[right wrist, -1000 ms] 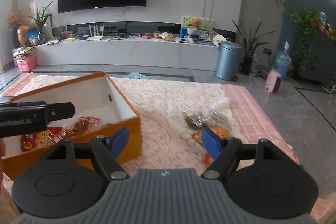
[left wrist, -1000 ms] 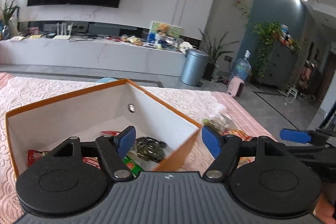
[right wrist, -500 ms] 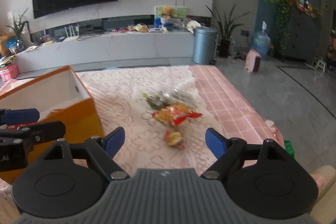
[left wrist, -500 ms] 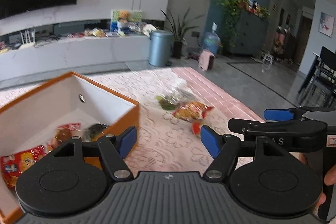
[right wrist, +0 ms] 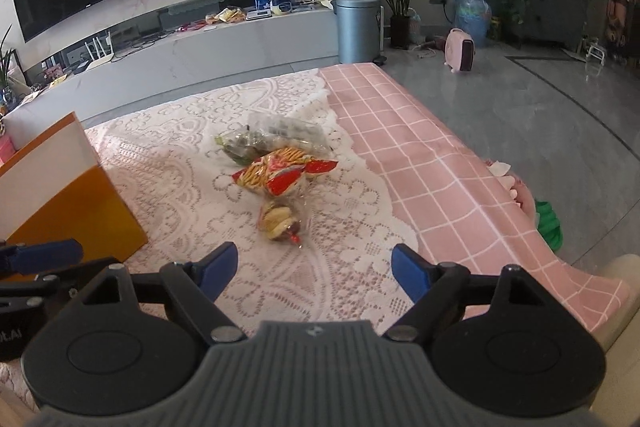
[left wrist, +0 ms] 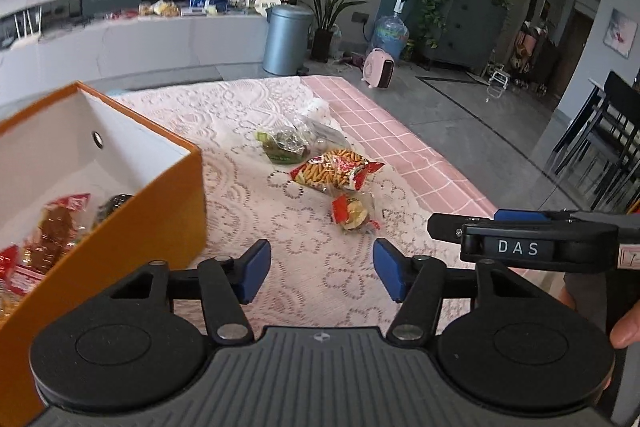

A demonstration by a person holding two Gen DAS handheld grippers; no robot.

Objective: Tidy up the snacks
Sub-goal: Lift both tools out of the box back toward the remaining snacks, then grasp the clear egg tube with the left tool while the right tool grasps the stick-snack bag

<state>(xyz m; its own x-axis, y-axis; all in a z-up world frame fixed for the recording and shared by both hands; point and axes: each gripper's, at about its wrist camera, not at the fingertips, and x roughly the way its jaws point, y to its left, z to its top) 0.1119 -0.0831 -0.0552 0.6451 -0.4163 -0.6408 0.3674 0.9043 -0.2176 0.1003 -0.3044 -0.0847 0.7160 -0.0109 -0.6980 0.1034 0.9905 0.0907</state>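
At the far left we see the orange box (left wrist: 168, 211) standing open on the lace cloth (left wrist: 240, 131), with a few wrapped snacks (left wrist: 56, 227) already lying inside it. Our left claw (left wrist: 320, 269) hangs over bare lace just beside the box — its jaws are closing, with nothing between them. Further right, three loose snacks lie in a short row on the desk (right wrist: 420, 155): a greenish packet (right wrist: 240, 145) farthest off, a red-and-yellow bag (right wrist: 280, 171) touching it, and a small round pastry in clear wrap (right wrist: 280, 219) nearest us. Our right claw (right wrist: 314, 269) is spread wide and empty — the pastry lies just ahead of its tips.
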